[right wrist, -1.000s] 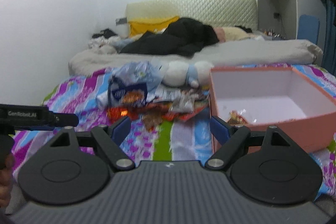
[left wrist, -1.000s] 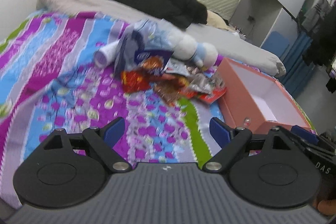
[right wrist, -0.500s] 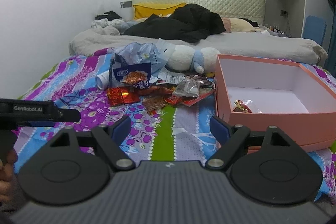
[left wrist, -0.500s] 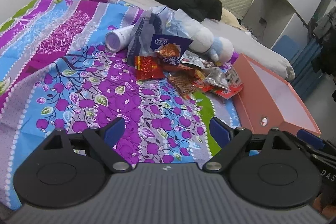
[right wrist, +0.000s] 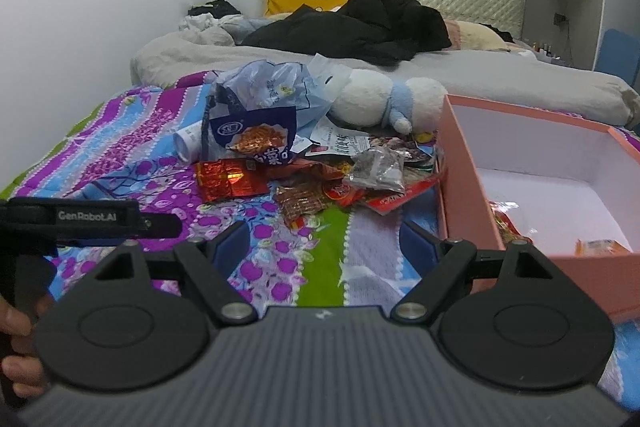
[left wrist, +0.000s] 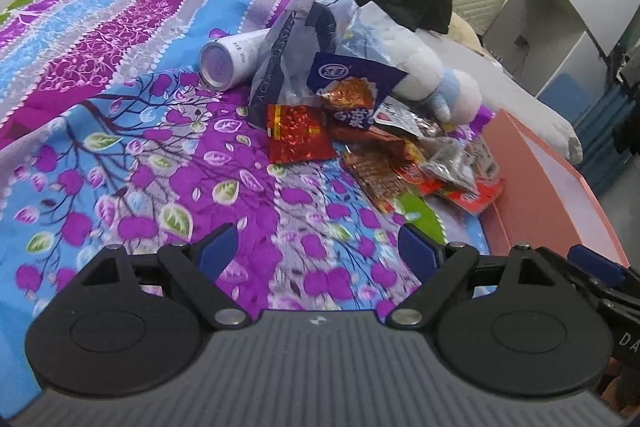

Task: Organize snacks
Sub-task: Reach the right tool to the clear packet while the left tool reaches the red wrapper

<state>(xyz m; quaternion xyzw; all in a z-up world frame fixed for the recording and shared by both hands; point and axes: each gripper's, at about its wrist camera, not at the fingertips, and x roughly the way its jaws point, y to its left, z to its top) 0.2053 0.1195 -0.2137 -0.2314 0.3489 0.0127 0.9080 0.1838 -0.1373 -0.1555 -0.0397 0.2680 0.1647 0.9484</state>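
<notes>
My left hand-held gripper (left wrist: 316, 247) stands wide open with nothing between its blue pads, hovering over the bright purple and blue bedspread (left wrist: 120, 131) of the bed. My right hand-held gripper (right wrist: 326, 245) is spread just as wide and holds nothing either; it points over the bedspread toward the near left corner of the pink box (right wrist: 468, 195). The snacks lie in a loose heap (right wrist: 320, 179) on the bedspread just left of that box, some of them touching its wall: a red foil packet (left wrist: 298, 139) nearest my left side, a dark blue bag (left wrist: 352, 87) propped up behind it, and flat red and clear packets spilling toward the box. A pale blue plastic bag (right wrist: 272, 87) sits crumpled at the back of the heap, with a white cylinder (left wrist: 228, 61) lying to its left and a white plush toy (right wrist: 380, 103) to its right. A few packets (right wrist: 508, 223) already lie inside the box.
</notes>
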